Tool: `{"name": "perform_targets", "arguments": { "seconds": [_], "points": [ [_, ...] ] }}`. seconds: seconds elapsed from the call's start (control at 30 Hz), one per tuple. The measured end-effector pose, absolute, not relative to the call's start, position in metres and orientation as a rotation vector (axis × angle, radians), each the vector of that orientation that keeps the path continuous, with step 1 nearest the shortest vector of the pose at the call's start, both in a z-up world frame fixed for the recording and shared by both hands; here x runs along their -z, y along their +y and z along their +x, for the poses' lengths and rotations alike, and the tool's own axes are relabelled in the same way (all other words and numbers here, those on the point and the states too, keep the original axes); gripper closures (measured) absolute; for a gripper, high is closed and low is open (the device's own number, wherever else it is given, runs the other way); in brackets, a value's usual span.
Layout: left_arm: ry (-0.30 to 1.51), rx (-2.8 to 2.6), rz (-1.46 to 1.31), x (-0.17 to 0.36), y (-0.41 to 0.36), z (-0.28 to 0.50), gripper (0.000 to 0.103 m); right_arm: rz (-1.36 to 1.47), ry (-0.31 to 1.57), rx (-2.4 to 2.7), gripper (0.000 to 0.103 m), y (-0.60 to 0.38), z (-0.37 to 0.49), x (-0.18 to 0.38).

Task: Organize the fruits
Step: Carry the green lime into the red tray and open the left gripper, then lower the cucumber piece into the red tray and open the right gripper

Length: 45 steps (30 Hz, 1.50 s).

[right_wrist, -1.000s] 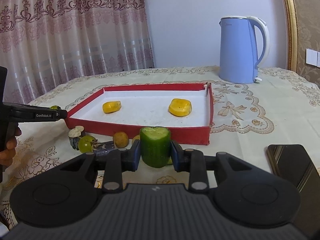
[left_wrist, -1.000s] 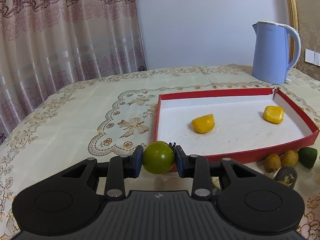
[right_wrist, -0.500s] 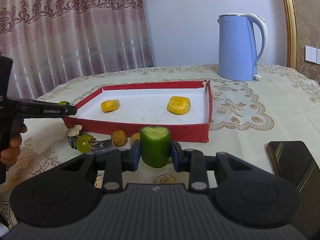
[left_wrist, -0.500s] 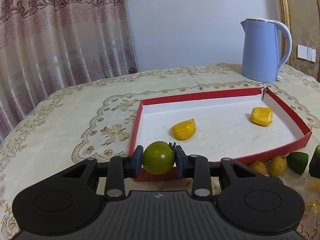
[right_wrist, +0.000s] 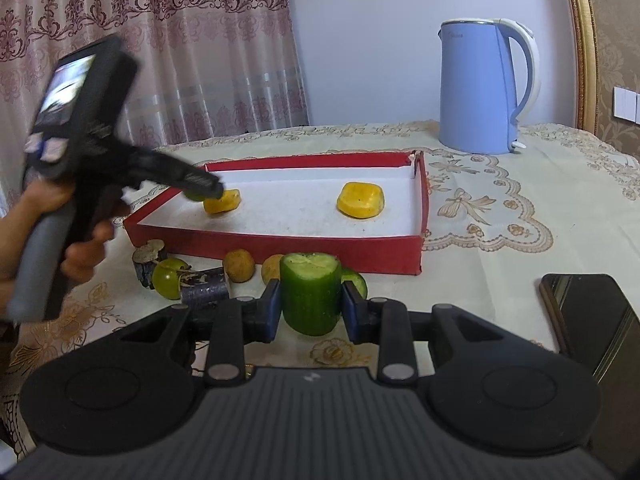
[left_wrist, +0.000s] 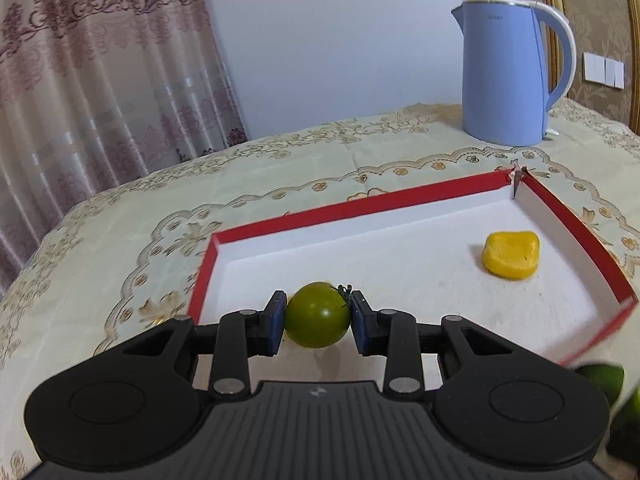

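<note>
The left claw (left_wrist: pixel 318 316), clamped on a green tomato (left_wrist: pixel 317 315), has swung in over the red tray's (left_wrist: pixel 352 207) near-left corner, ready to drop it. The right claw (right_wrist: pixel 310 306) waits at the worktop's front edge, gripping a cucumber chunk (right_wrist: pixel 310 294).

I see a blue kettle (right_wrist: pixel 480 88) at the upper right, a pink curtain (right_wrist: pixel 140 52) at the upper left, and a dark phone (right_wrist: pixel 596 320) at the lower right.
</note>
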<state>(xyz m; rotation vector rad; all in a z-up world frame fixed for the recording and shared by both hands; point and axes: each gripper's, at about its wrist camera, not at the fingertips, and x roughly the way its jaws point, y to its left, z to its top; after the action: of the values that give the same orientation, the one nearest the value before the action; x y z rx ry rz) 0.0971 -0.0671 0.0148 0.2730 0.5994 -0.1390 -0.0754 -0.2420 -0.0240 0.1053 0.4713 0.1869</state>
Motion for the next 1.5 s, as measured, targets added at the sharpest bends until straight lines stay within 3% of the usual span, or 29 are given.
{"name": "perform_targets", "arguments": {
  "seconds": [0.4,0.47,0.53,0.7,0.83,1.13,1.5],
  "points": [
    [0.689,0.106,0.311,-0.007,-0.098,0.152,0.069,0.111,0.476,-0.191,0.073,-0.243,-0.076,0.025],
    [0.702,0.116,0.292,-0.009,-0.097,0.153,0.057,0.109,0.477,-0.193,0.073,-0.242,-0.076,0.025],
    [0.679,0.112,0.265,-0.016,-0.092,0.147,0.022,0.108,0.474,-0.192,0.073,-0.242,-0.076,0.023],
    [0.544,0.036,0.298,-0.029,-0.073,0.109,0.015,0.111,0.458,-0.195,0.073,-0.243,-0.074,0.017],
    [0.478,-0.064,0.252,-0.029,-0.04,0.073,0.004,0.077,0.435,-0.184,0.073,-0.241,-0.064,0.006],
    [0.444,-0.186,0.085,-0.006,0.029,0.018,0.003,0.046,0.441,-0.134,0.073,-0.24,0.004,-0.014],
    [0.489,-0.221,0.102,0.008,0.041,0.019,0.003,0.028,0.571,-0.028,0.073,-0.245,0.106,-0.006]
  ]
}}
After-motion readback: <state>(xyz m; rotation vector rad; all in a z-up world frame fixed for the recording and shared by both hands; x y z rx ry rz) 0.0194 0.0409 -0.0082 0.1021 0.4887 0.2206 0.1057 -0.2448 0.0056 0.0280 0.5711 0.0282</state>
